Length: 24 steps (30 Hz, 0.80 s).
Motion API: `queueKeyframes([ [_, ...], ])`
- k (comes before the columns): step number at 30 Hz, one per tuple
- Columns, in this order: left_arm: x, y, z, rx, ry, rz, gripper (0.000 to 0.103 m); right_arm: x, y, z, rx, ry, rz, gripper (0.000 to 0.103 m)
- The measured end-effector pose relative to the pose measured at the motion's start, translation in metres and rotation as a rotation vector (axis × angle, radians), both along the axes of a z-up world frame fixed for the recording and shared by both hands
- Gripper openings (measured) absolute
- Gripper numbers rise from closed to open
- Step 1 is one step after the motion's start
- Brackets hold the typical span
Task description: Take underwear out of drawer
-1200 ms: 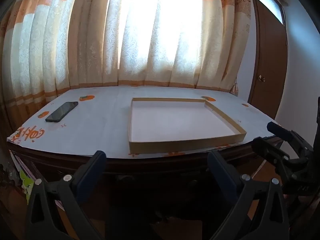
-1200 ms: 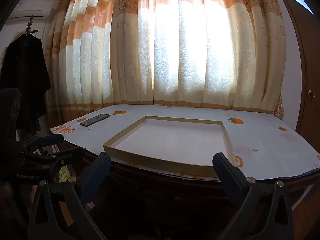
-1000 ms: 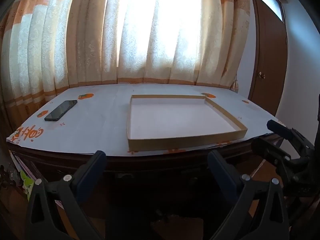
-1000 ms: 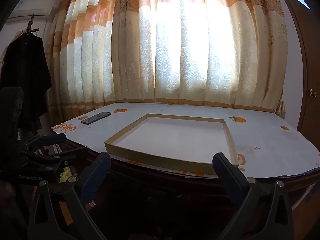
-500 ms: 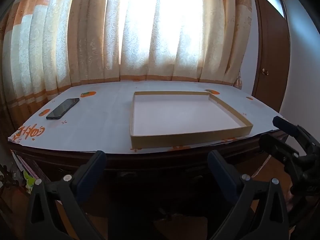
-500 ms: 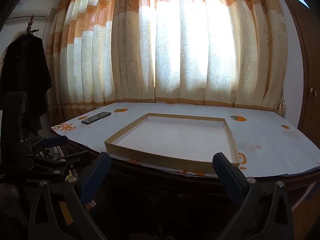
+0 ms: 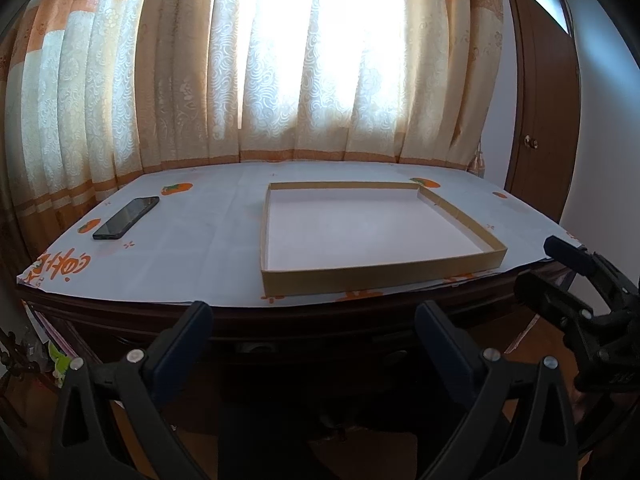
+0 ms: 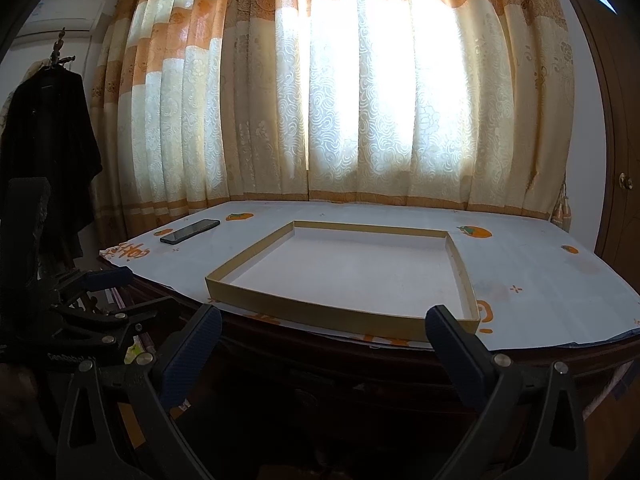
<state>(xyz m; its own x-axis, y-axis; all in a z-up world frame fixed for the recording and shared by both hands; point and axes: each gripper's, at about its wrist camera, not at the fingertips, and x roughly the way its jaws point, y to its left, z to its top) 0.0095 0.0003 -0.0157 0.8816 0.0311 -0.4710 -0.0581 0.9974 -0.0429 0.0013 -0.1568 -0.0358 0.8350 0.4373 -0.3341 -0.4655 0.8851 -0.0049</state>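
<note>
Both grippers hang released in front of the table's dark front edge: the left gripper (image 7: 312, 328) and the right gripper (image 8: 322, 332) each have their jaws spread wide, gripping nothing. No underwear shows in either view, and the drawer itself cannot be made out in the shadowed wooden front below the tabletop (image 7: 192, 248). Judging by this, the task is at its approach step; the next move calls for finding a drawer pull and drawing it out. A shallow rectangular cardboard tray (image 7: 360, 278) and a glossy black phone (image 7: 126, 217) lie well apart on the smooth white persimmon-printed cover. Embossed orange-banded curtains (image 7: 320, 80) hang behind.
</note>
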Motion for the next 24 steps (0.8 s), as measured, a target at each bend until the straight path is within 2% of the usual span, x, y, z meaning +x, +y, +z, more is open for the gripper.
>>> queueKeyframes([
  [24, 0.0003, -0.0068, -0.0002, 0.010, 0.015, -0.007, 0.103, 0.0066, -0.0070, -0.0083, -0.014, 0.017, -0.032, 0.103],
])
